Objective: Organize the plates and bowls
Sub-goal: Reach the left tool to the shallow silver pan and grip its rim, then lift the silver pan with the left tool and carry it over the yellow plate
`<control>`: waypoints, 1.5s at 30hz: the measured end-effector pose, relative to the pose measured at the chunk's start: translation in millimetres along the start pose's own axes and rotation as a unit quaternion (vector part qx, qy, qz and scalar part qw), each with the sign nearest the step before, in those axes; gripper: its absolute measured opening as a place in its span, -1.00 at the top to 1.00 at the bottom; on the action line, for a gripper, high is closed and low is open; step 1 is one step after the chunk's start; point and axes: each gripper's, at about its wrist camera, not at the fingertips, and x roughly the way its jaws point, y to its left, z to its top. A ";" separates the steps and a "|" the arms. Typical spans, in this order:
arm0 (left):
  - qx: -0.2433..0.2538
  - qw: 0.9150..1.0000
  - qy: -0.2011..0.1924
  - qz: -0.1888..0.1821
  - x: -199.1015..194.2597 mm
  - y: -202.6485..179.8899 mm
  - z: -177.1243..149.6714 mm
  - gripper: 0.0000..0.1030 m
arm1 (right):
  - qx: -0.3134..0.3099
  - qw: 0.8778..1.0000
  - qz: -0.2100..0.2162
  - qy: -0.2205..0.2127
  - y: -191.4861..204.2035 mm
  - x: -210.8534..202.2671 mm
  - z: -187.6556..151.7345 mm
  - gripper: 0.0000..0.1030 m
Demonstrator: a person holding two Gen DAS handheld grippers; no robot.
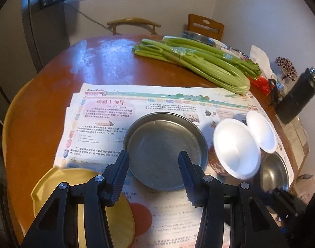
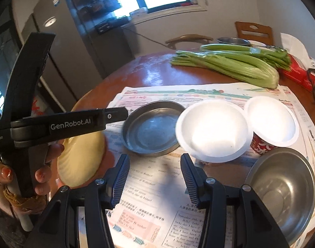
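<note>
A shallow steel plate [image 1: 164, 150] [image 2: 152, 128] lies on the newspaper. My left gripper [image 1: 154, 175] is open, its fingers over the plate's near rim, holding nothing. A yellow plate [image 1: 83, 204] [image 2: 83, 157] lies at the left. Two red-patterned bowls with white insides [image 1: 237, 148] [image 1: 260, 131] stand right of the steel plate; they show in the right wrist view [image 2: 214, 130] [image 2: 271, 122]. A steel bowl [image 1: 274, 171] [image 2: 281, 188] sits at the near right. My right gripper [image 2: 155, 177] is open and empty above the newspaper.
A round wooden table [image 1: 116, 62] holds the newspaper [image 1: 107, 111], a celery bunch [image 1: 198, 62], a red packet [image 2: 298, 72], a black flask [image 1: 298, 97] and more bowls at the far edge [image 1: 198, 37]. Two chairs [image 1: 134, 23] stand behind.
</note>
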 end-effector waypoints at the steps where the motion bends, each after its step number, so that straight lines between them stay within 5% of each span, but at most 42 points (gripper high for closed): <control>1: -0.005 1.000 0.001 0.001 4.6 2.8 2.3 0.01 | 0.011 1.000 0.010 0.006 -1.9 3.8 0.5 0.01; 25: -0.038 0.998 0.043 -0.001 76.1 28.7 19.1 0.01 | 0.076 0.997 -0.011 0.031 -11.4 61.6 12.5 0.01; 32: -0.043 0.998 0.041 -0.002 79.4 30.4 18.3 0.43 | 0.067 0.997 -0.021 0.033 -9.2 75.8 16.2 0.01; 45: -0.036 0.999 0.024 0.025 66.2 28.1 11.9 0.44 | 0.028 0.999 -0.035 0.029 5.2 77.0 12.9 0.00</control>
